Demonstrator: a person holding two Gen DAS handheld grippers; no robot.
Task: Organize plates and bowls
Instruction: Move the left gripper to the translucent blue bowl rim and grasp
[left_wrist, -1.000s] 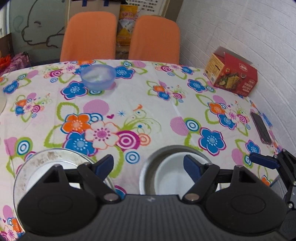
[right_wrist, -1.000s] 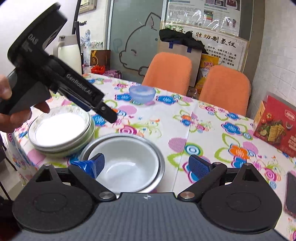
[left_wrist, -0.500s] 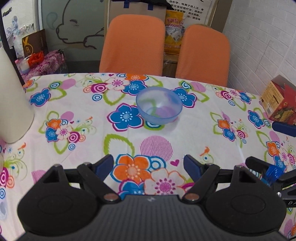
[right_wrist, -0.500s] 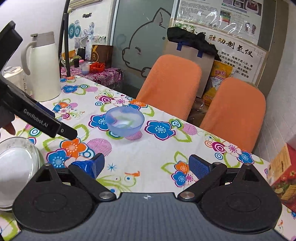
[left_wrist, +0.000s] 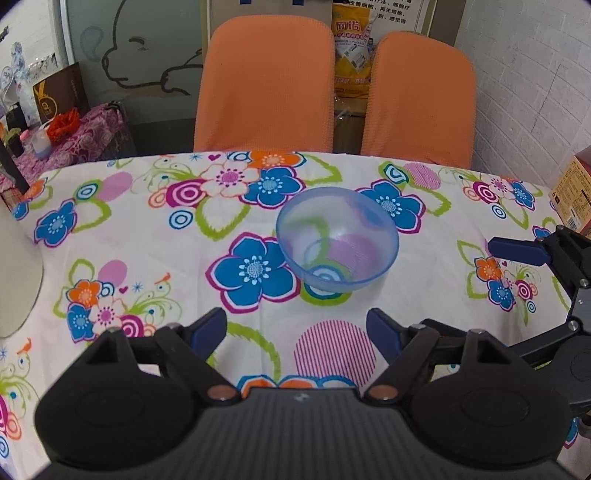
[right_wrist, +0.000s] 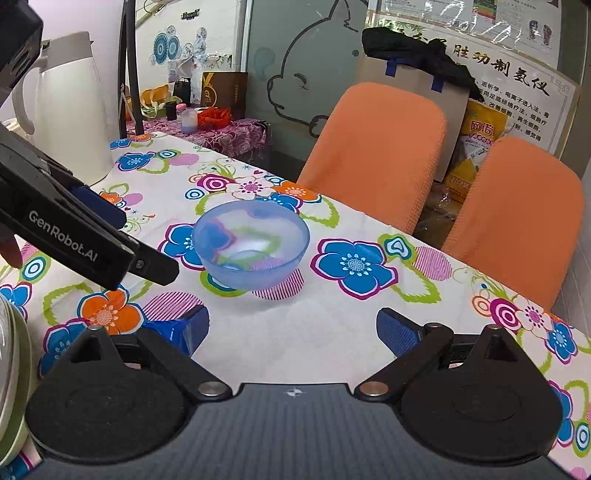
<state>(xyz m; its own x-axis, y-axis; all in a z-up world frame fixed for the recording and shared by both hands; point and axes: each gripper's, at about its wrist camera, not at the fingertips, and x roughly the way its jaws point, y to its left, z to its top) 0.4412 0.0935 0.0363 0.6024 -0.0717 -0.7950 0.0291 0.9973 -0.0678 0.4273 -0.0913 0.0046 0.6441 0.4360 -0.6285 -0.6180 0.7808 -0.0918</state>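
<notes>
Translucent blue bowl (left_wrist: 338, 238) on floral multicolour tablecloth (left_wrist: 147, 258); orange chairs (left_wrist: 264, 85).

Translucent frosted plastic bowl (left_wrist: 337, 238), printed cloth tablecloth (left_wrist: 436, 295)

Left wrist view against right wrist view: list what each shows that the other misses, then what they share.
Only the left wrist view shows the right gripper from outside, jaws open, at the right edge, and a printed box beyond it. Only the right wrist view shows the white kettle, the stacked plates at the left edge, and the left gripper reaching in. Both show the translucent blue bowl empty and upright on the floral tablecloth, with two orange chairs behind.
</notes>
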